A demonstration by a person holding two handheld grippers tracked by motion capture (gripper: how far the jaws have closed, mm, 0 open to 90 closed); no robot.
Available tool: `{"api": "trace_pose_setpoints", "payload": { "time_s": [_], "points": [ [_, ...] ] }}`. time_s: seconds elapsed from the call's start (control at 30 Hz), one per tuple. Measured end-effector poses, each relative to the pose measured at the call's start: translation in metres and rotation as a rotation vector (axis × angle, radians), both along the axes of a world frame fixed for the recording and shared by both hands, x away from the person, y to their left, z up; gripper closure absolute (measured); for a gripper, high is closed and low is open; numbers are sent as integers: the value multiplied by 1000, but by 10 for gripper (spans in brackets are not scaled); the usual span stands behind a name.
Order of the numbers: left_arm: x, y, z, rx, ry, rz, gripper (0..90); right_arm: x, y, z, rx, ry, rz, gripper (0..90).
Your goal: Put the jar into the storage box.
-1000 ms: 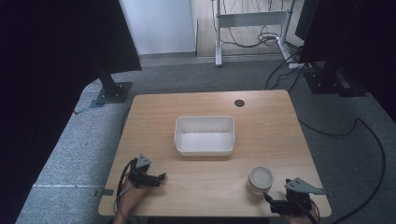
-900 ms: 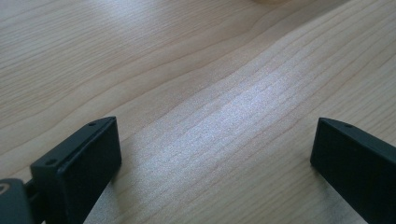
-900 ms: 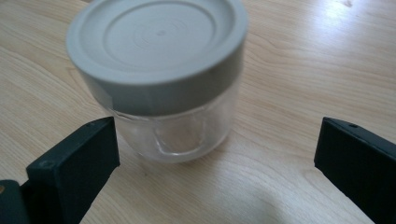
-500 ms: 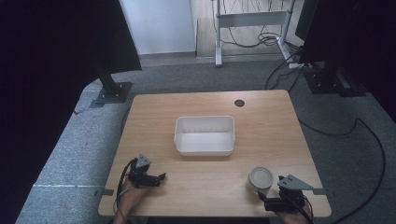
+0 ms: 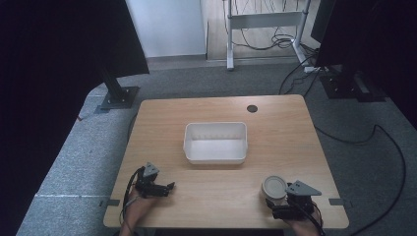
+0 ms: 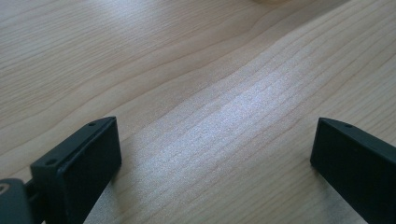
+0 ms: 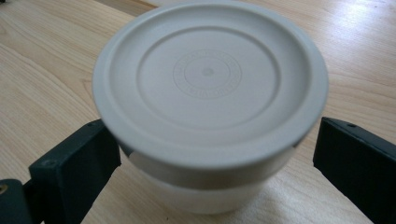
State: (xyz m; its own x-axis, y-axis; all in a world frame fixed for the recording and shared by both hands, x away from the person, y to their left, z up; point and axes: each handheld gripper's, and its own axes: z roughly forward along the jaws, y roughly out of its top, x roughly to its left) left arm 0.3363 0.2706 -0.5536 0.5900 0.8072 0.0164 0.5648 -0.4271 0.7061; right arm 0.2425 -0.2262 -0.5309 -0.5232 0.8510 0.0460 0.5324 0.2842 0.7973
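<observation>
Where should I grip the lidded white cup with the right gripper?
Grip the cup on its side wall just below the overhanging lid, coming in level from the near table edge. The right gripper already straddles it, open; the wall tapers downward, so stay high.

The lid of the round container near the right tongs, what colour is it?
Plain off-white, like the round plastic container itself; the right gripper view shows it best.

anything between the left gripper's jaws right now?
No. In the left gripper view, the left gripper stands open over bare wooden table, with only wood grain between its jaws. The lidded cup sits by the right gripper instead.
</observation>
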Motion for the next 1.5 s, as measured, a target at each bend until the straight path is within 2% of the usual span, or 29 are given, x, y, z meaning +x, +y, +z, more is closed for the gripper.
{"api": "trace_pose_setpoints", "payload": {
  "time_s": [0.43,0.6,0.77,1.0,1.5],
  "points": [
    [0,0,0,2,1,-1,15,10,10,-4,-25,18,2,33],
    [0,0,0,2,1,-2,15,13,14,-6,-34,21,8,82],
    [0,0,0,3,1,-2,15,14,15,-6,-35,18,1,90],
    [0,0,0,2,1,-2,15,13,18,-4,-36,30,-28,94],
    [0,0,0,2,0,-2,15,24,34,8,-48,13,-6,94]
  ]
}}
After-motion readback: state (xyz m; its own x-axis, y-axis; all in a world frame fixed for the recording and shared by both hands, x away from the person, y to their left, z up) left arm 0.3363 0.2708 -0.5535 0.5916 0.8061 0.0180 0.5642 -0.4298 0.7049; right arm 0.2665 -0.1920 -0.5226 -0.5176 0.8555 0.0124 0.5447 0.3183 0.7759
